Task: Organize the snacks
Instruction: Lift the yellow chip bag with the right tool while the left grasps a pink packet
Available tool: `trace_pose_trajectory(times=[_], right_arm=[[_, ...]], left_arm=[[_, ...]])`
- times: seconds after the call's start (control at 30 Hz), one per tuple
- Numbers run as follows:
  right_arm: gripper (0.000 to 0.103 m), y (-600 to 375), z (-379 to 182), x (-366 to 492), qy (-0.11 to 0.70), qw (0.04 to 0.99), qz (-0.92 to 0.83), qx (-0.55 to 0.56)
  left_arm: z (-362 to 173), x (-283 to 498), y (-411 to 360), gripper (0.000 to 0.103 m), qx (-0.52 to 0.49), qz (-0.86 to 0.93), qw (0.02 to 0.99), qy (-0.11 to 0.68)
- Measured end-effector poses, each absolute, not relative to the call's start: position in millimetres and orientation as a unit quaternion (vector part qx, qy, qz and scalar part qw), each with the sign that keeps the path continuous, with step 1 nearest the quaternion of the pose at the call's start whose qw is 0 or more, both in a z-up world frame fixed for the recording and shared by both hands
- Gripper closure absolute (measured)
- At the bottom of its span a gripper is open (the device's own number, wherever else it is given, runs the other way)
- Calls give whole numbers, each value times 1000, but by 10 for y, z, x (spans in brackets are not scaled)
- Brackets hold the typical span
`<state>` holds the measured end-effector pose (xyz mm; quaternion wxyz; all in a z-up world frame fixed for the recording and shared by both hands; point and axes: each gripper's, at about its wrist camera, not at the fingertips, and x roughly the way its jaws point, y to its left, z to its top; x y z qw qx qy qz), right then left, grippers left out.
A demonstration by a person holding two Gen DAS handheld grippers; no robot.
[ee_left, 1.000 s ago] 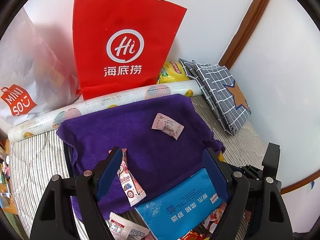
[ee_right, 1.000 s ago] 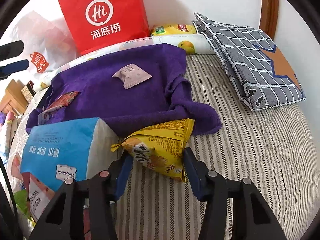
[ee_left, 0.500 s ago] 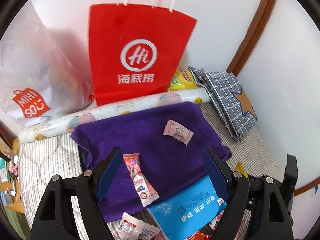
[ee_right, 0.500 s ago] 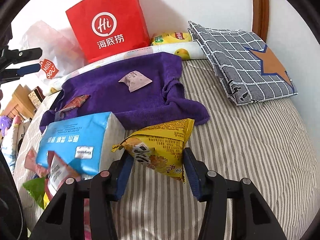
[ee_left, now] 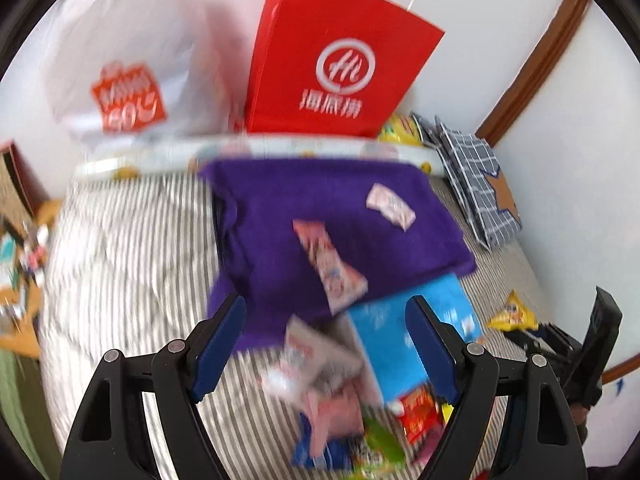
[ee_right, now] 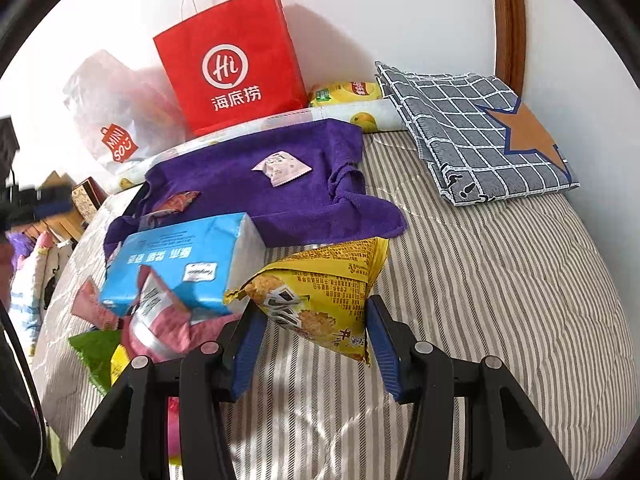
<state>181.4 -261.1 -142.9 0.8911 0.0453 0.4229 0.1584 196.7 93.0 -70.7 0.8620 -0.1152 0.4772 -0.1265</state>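
Snacks, assorted, on a striped quilt (ee_right: 500, 280). We count a yellow snack bag (ee_right: 320, 288) printed with crackers and small dark text, held off the quilt between the blue pads of our right gripper (ee_right: 316, 344), which is clenched on its lower part. On the purple towel (ee_right: 256, 196) lie a small pale pink packet (ee_right: 282, 168) and a long red-pink wrapper (ee_left: 328, 264), well apart. Just in front of the towel sits a blue tissue pack (ee_right: 176, 264) with white Chinese characters, seen upside down, and a small white label. A loose pile of pink, green and red packets (ee_left: 360, 412) lies beside it; its print is too blurred for us to read.

Containers: a red paper bag (ee_right: 232, 60), upright at the wall, marked "Hi" in a white ring above three Chinese characters; contents hidden. A white plastic bag (ee_right: 116, 120) marked "MINISO"; contents unclear. A yellow chip bag (ee_right: 344, 94) lies behind a printed roll (ee_right: 360, 114).

Our left gripper (ee_left: 324, 336) hangs released over the pile, fingers wide apart, holding nothing.
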Motion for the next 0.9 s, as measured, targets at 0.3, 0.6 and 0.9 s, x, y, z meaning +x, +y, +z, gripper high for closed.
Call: trace_pose_trajectory(times=[0.3,0.6,0.9], right_arm=[[55,-2607,-1261,1525,411,897,159,41],[55,-2717,-1169,1273,404,902,149,45],[55,-2737,-1188,1138,404,902,142,52]], left_arm=[[-1225,1584,691,24,-103,-140,833,525],[-1549,1563,562,64,-98,-121,817,555],[-1416,1376,621,75,-76,-108,836,532]])
